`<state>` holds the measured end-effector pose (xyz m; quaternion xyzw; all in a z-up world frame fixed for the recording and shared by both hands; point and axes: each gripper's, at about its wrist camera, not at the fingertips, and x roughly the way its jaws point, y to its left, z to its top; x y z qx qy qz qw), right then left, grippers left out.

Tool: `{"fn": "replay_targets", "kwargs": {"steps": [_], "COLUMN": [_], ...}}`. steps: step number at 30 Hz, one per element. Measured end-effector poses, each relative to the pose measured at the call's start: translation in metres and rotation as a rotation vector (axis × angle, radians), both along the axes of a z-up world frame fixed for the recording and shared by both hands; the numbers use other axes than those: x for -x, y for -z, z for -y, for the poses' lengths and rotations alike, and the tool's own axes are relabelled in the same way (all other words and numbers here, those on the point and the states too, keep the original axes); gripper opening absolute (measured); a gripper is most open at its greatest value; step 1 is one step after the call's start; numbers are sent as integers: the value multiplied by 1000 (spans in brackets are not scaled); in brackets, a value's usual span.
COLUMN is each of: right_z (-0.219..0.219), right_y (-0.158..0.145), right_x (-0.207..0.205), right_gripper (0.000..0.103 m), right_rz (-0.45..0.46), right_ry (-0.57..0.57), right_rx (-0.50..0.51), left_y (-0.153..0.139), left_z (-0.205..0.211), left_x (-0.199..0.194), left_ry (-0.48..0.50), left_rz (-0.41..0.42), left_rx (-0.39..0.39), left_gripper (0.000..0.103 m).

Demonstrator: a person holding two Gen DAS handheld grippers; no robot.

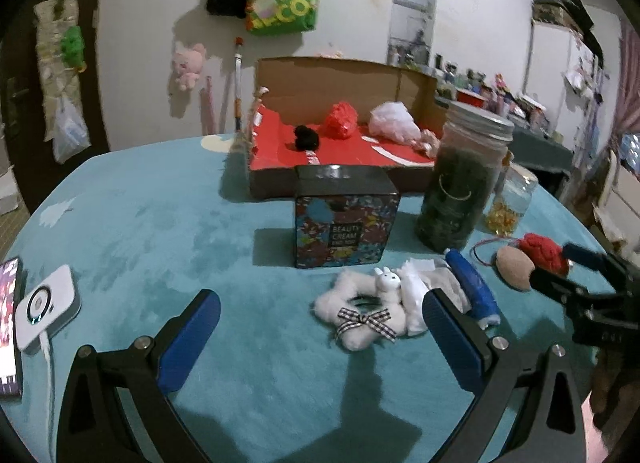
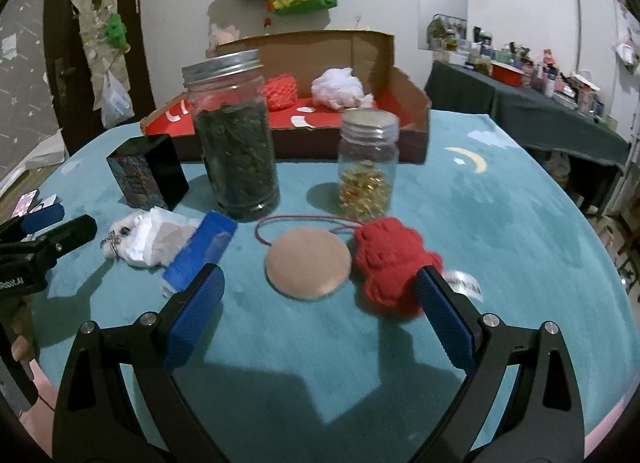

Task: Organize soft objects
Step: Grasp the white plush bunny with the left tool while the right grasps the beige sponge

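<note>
My left gripper (image 1: 320, 337) is open and empty above the teal mat, just short of a white plush ring with a checked bow (image 1: 362, 313). White tissue (image 1: 428, 283) and a blue roll (image 1: 472, 283) lie beside the plush ring. My right gripper (image 2: 320, 315) is open and empty, with a round beige puff (image 2: 308, 263) and a red knitted toy (image 2: 390, 263) just ahead of its fingers. The toy lies next to the right finger. A cardboard box with a red lining (image 1: 340, 151) holds a black pompom (image 1: 306, 137), a red mesh ball (image 1: 340, 119) and a white bundle (image 1: 394, 121).
A tall jar of dark leaves (image 1: 460, 183), a small jar of yellow capsules (image 2: 366, 167) and a black patterned cream box (image 1: 344, 219) stand between the soft things and the cardboard box. A white device (image 1: 46, 309) and a phone (image 1: 8, 323) lie at the left.
</note>
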<state>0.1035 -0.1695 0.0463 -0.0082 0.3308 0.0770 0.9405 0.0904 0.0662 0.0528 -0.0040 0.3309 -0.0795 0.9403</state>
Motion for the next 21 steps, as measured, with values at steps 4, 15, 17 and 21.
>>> {"fn": "replay_targets", "kwargs": {"steps": [4, 15, 17, 21], "right_z": [-5, -13, -12, -14], "right_y": [-3, -3, -4, -3], "right_x": [-12, -21, -22, -26], "right_gripper": [97, 89, 85, 85], "right_rz": [-30, -66, -83, -100], "right_ry": [-33, -109, -123, -146], "right_rx": [23, 78, 52, 31], "left_y": [2, 12, 14, 20], "left_z": [2, 17, 17, 17], "left_x": [-10, -33, -36, -42], "left_ry": [79, 157, 159, 154], "left_rz": [-58, -149, -164, -190], "left_rx": [0, -101, -105, -138], "left_gripper": [103, 102, 102, 103]}}
